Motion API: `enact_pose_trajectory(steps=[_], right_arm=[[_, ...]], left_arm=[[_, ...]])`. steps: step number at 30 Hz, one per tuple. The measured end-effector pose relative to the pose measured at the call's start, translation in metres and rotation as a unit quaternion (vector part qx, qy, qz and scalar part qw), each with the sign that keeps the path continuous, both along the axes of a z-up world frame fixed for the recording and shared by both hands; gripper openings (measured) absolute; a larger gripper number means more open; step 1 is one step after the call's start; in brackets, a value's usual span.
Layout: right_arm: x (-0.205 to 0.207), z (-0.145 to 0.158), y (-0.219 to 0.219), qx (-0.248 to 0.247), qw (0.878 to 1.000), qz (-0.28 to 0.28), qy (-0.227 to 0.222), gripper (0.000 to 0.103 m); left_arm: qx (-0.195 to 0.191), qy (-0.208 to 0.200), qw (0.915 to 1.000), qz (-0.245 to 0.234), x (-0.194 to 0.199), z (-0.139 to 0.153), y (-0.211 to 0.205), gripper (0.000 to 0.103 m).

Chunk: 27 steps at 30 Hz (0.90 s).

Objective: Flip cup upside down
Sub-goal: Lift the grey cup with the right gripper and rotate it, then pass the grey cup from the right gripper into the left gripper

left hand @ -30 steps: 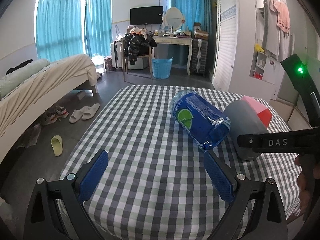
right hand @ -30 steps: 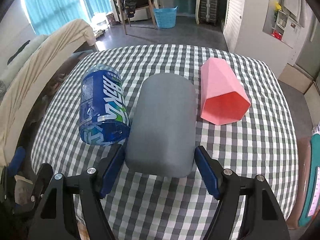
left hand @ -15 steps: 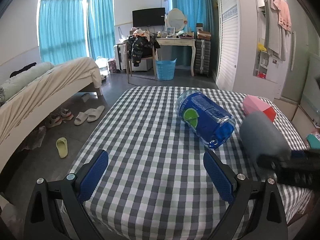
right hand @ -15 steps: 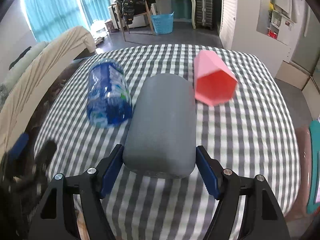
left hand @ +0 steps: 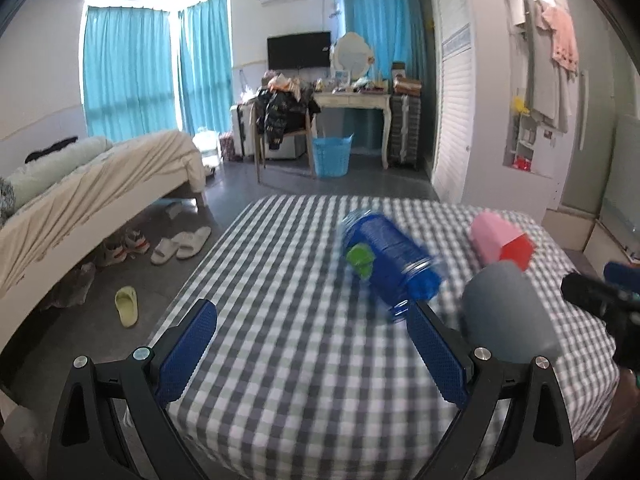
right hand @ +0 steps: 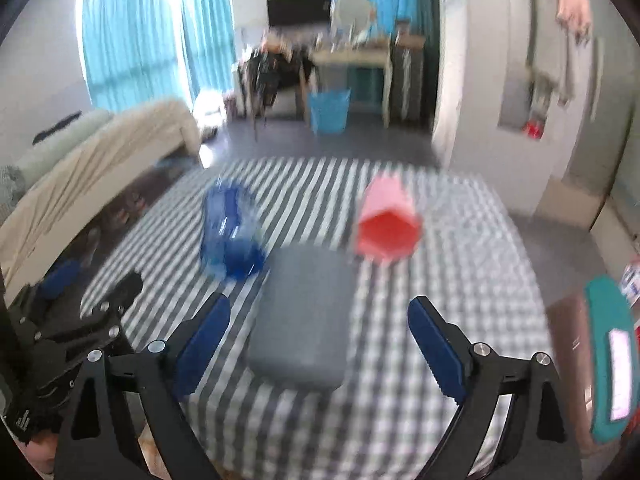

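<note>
A grey cup (right hand: 302,312) lies on its side on the checked tablecloth (right hand: 440,264), closed end toward my right gripper (right hand: 318,340). That gripper is open and empty, its blue pads apart from the cup on both sides. The cup also shows in the left wrist view (left hand: 508,312) at the right. A pink cup (right hand: 386,220) lies on its side behind it, mouth toward the camera. My left gripper (left hand: 312,350) is open and empty over the table's near left part.
A blue plastic bottle (left hand: 392,260) lies on its side left of the grey cup, also in the right wrist view (right hand: 230,232). A bed (left hand: 92,184) stands left of the table. A teal object (right hand: 610,360) sits beyond the table's right edge.
My right gripper has opened, let go of the grey cup and pulled back from it. The cup now lies on the cloth. The left gripper has drawn back slightly.
</note>
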State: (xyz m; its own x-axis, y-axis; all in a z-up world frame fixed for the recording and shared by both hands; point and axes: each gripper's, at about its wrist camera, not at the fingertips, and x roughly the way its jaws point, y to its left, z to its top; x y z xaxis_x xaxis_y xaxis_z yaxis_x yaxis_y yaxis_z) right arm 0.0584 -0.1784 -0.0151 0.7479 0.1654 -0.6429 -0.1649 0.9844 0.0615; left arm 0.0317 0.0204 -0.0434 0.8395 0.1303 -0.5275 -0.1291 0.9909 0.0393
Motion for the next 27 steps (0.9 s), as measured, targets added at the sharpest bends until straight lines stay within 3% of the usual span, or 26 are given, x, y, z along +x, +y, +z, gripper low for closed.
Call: enact_pose_trajectory(steps=[4,9,12,18,25,26,27], right_arm=[[-0.008,0.014,-0.029,0.012,0.999,-0.020,-0.038,0.091],[-0.010,0.013,-0.069,0.029,0.997,-0.048,-0.055,0.091],[-0.011,0.005,-0.094,0.051,0.995,-0.067,-0.050,0.091],[-0.006,-0.015,-0.120,0.061,0.994,-0.084,-0.031,0.091],[0.002,-0.033,-0.134,0.066,0.994,-0.090,-0.009,0.091],[0.003,-0.035,-0.135,0.065,0.994,-0.090,-0.007,0.091],[0.004,-0.037,-0.135,0.065,0.994,-0.090,-0.006,0.091]], left_arm=[[-0.006,-0.013,0.9997,-0.020,-0.005,0.009,-0.027,0.099],[-0.014,-0.006,0.9982,-0.057,-0.010,0.001,-0.070,0.099],[-0.013,-0.004,0.9964,-0.083,-0.011,-0.005,-0.092,0.099],[-0.005,0.042,0.9926,-0.114,0.004,-0.031,-0.128,0.099],[-0.005,0.072,0.9909,-0.114,0.018,-0.052,-0.138,0.097],[-0.004,0.075,0.9905,-0.116,0.019,-0.055,-0.139,0.095],[-0.004,0.075,0.9901,-0.118,0.019,-0.057,-0.139,0.081]])
